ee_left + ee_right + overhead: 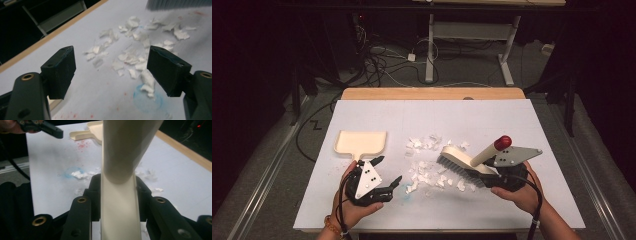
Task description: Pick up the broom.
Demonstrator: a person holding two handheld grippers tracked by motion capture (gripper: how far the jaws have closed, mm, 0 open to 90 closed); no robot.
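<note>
**Brush gripped on the right, dustpan lying free on the left**

A cream hand brush [464,162] is clenched by its handle in the right gripper [507,172], whose jaws are seen pressed on both sides of the handle in the right gripper view. The brush's long axis is set on a slant across the white table [512,120]: the dark bristle head lies low on the table toward the middle, and the handle rises up and to the right, ending in a red tip [503,142] above the gripper.

A scatter of torn white paper scraps [427,172] is spread just left of the bristle head, some touching it, some strewn toward the table's far side. Beyond the scraps, well to the left of the brush, a cream dustpan [361,142] lies flat, its open mouth turned away from the person and its short handle pointed toward the near edge.

The left gripper [388,172] is released: its jaws are seen standing wide apart with nothing between them, aimed at the scraps from just beside the dustpan handle. A faint blue ring mark [147,98] is seen on the table below its jaws.

Bare table is left open right of the brush and along the far side, where a wooden edge [432,93] is seen.
</note>
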